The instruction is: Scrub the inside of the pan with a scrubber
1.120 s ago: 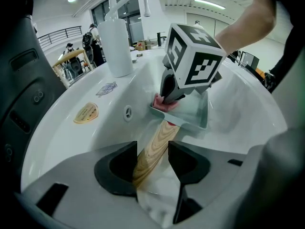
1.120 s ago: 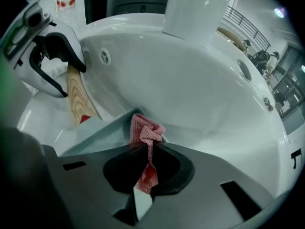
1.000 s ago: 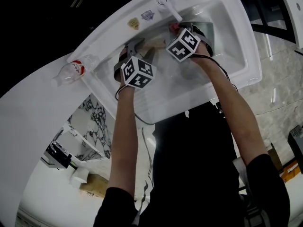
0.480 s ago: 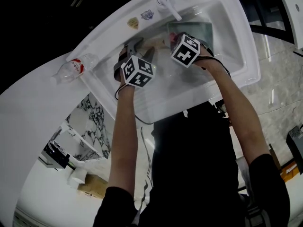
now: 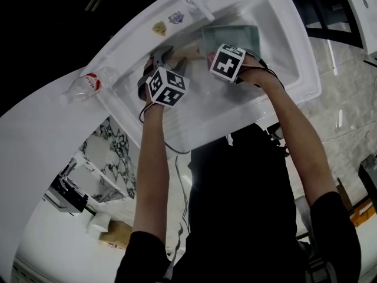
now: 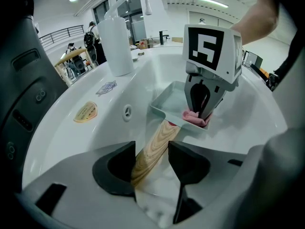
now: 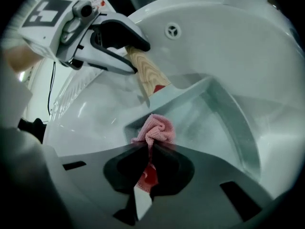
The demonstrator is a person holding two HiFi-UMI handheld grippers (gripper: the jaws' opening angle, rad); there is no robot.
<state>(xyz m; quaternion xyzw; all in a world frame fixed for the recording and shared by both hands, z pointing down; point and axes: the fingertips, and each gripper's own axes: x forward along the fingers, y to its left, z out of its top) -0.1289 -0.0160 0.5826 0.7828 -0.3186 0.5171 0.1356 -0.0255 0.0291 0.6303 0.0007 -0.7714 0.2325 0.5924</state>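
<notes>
A pale green square pan (image 5: 235, 37) lies in the white sink (image 5: 306, 69), its wooden handle (image 6: 155, 149) pointing left. My left gripper (image 6: 151, 163) is shut on that handle, also seen in the right gripper view as the wooden handle (image 7: 145, 73) inside the left gripper (image 7: 131, 56). My right gripper (image 7: 150, 149) is shut on a crumpled pink scrubber (image 7: 155, 130). The scrubber presses on the pan (image 7: 209, 118) at its corner nearest the handle. From the left gripper view, the right gripper (image 6: 202, 111) stands upright over the scrubber (image 6: 195, 118).
A faucet (image 5: 197, 2) stands at the sink's far rim, above an overflow hole (image 7: 172, 31). A clear plastic bottle (image 5: 85, 87) lies on the counter left of the sink. Two stickers (image 6: 86, 111) sit on the rim. The sink walls close in round the pan.
My right gripper has drawn back across the pan toward me with the scrubber, so more of the pan's far side shows. The left gripper keeps its hold on the handle.
</notes>
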